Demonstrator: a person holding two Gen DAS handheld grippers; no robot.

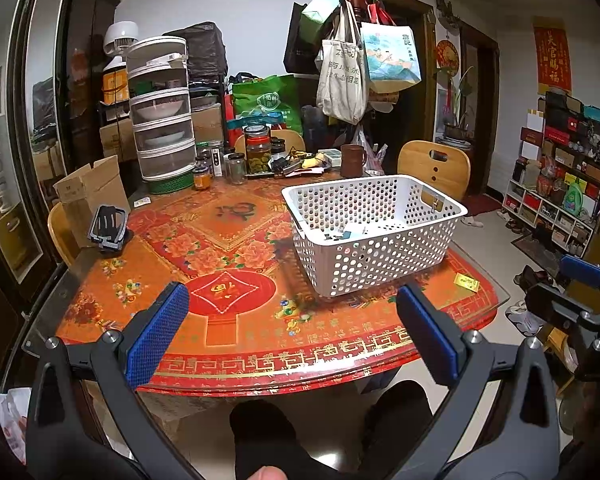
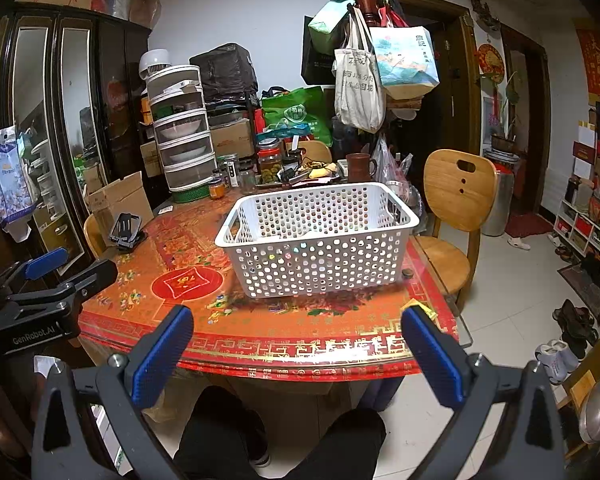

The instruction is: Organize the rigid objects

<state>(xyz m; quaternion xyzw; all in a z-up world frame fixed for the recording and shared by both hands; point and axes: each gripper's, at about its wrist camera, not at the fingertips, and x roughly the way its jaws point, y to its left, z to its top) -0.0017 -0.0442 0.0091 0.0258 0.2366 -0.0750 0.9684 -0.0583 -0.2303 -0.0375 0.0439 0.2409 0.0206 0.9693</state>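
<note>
- The left claw [image 1: 292,330] hangs released, jaws wide apart and holding nothing, over the near edge of the table [image 1: 228,344], pulled back from everything on it.
- The right claw [image 2: 296,354] is likewise released and empty, also back at the near edge; the left wrist view shows it off to the right of the left one.
- The white perforated basket [image 1: 374,264] stands right of centre on the table, upright, its long side towards the near edge.
- Inside the basket lie several small items [image 1: 346,234], pale and dark, low on the floor of it; they are too small to name.
- Judging by the scene, most of the sorting looks done; loose rigid pieces left in reach appear to be the black phone stand [image 1: 109,227] at the far left by the cardboard box [image 1: 86,192] and a small yellow packet [image 1: 466,282] near the right edge, just beside the basket.
- To do the next step well, take the packet with the right claw and the stand with the left, each on its own side, so the arms do not cross.
- The packet lies flat; it likely needs a low, angled pinch at one edge.
- Lift clear of the basket rim before letting go, and drop onto the bare floor of the basket.
- The jars [image 1: 258,148] and mug [image 1: 352,160] at the far side sit among clutter, well apart from the basket.
</note>
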